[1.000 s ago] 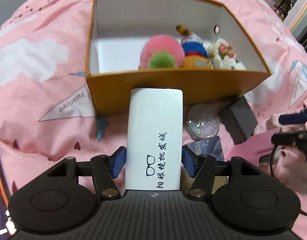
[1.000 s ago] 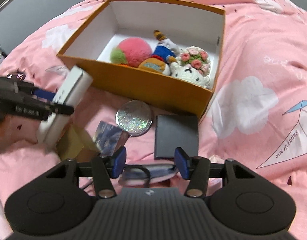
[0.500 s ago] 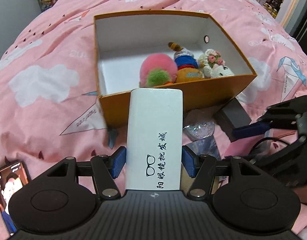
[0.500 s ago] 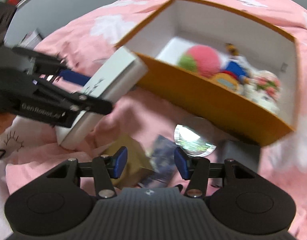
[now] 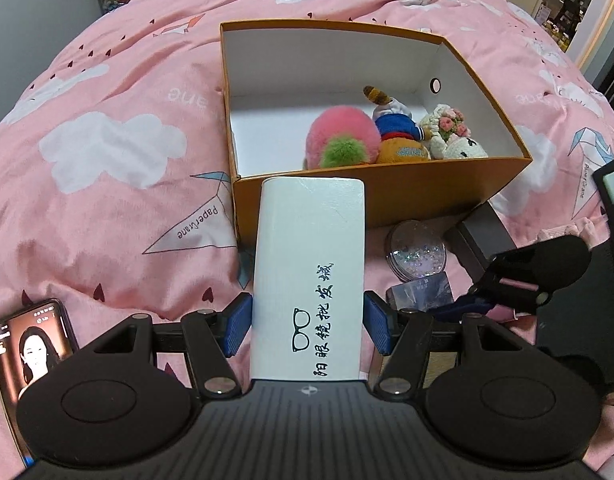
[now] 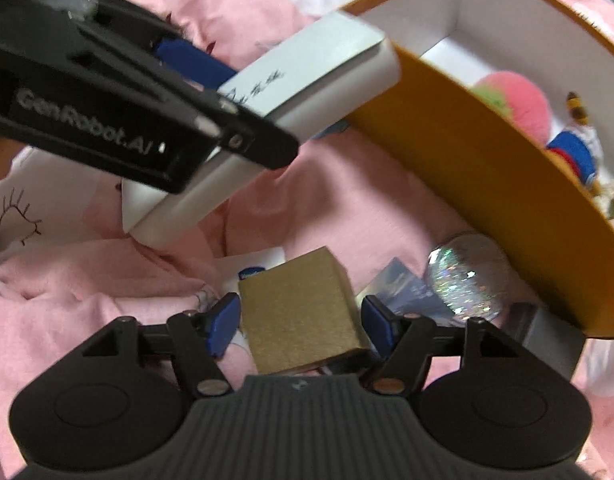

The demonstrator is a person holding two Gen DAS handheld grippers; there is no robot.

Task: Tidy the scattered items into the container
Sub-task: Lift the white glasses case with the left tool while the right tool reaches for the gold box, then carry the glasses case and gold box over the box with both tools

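Clamped from both sides, the long white rectangular case printed with a glasses symbol and black characters point(image 5: 309, 276) sits between the blue pads of the left gripper point(image 5: 307, 322), which press its two long edges. The case sticks out forward past the fingertips, and in the left wrist view its far end overlaps the near wall of the orange cardboard box with a white interior point(image 5: 427, 196); whether it touches that wall cannot be told. Inside the box, toward its near right corner, lie a fluffy pink and green ball point(image 5: 343, 142), a blue and orange plush figure point(image 5: 399, 136) and a cream crocheted toy with pink flowers point(image 5: 453, 134). A phone with a lit screen point(image 5: 31, 350) lies on the pink cloud-print bedspread point(image 5: 107, 152) at the lower left.

Further right, the right gripper point(image 6: 301, 320) has just been opening its jaws, and they stand wide on either side of a small gold glittery box point(image 6: 301, 312). That box lies on the bedding between the blue pads, with a narrow gap showing at each side, so neither pad presses it. To its right lie a shiny bluish foil packet point(image 6: 403, 286), a round clear compact full of glitter point(image 6: 467, 278) just beside the orange box's wall, and a flat dark grey square box point(image 6: 543, 334).
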